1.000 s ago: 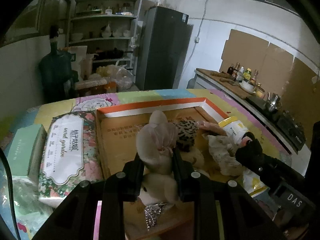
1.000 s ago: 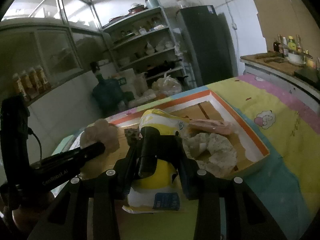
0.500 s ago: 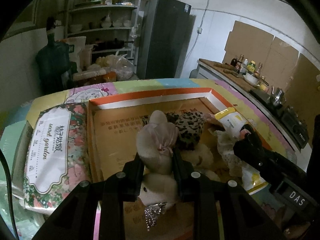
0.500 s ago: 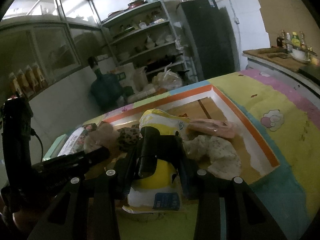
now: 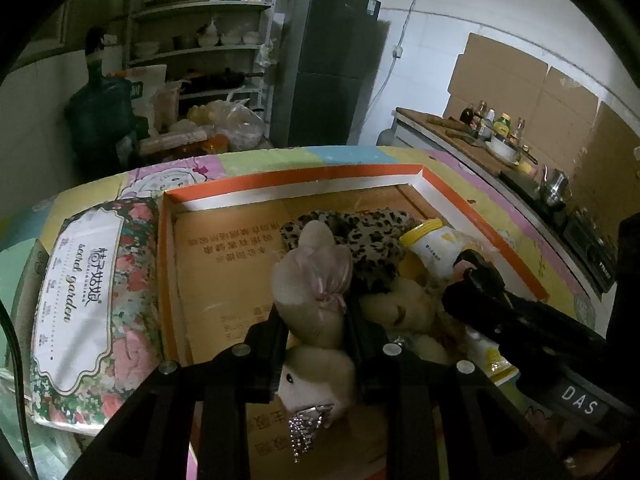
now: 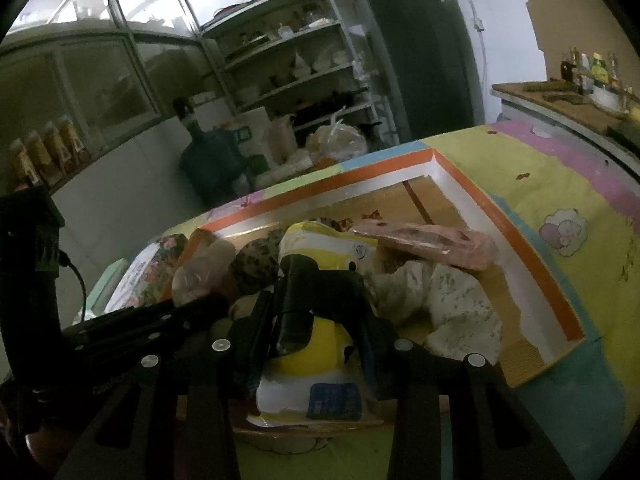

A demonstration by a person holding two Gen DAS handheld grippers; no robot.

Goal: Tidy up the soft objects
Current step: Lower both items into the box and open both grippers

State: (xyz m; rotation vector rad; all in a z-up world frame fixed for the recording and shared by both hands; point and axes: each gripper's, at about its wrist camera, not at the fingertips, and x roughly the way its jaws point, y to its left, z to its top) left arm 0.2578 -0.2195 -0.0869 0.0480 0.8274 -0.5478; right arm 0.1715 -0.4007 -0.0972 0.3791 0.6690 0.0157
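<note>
A pink plush toy (image 5: 312, 280) is pinched between the jaws of my left gripper (image 5: 316, 312), which is shut on it over the cardboard tray with an orange rim (image 5: 296, 178). A leopard-print soft item (image 5: 360, 232) lies in the tray just behind the toy. My right gripper (image 6: 316, 304) is shut on a yellow and white soft packet (image 6: 320, 344) at the tray's near edge (image 6: 520, 248). A pink packet (image 6: 424, 240) and a white patterned cloth (image 6: 440, 300) lie in the tray to its right. The right gripper (image 5: 472, 276) also shows in the left wrist view, close beside the toy.
A floral tissue pack (image 5: 80, 292) lies left of the tray on the patterned tablecloth (image 6: 560, 200). Behind the table stand shelves (image 5: 200, 40), a dark fridge (image 5: 332, 64) and a water jug (image 5: 100, 116). A counter with bottles (image 5: 492, 124) runs along the right wall.
Both grippers have shifted a little forward and down over the tray with their loads. Both grips look the same.
</note>
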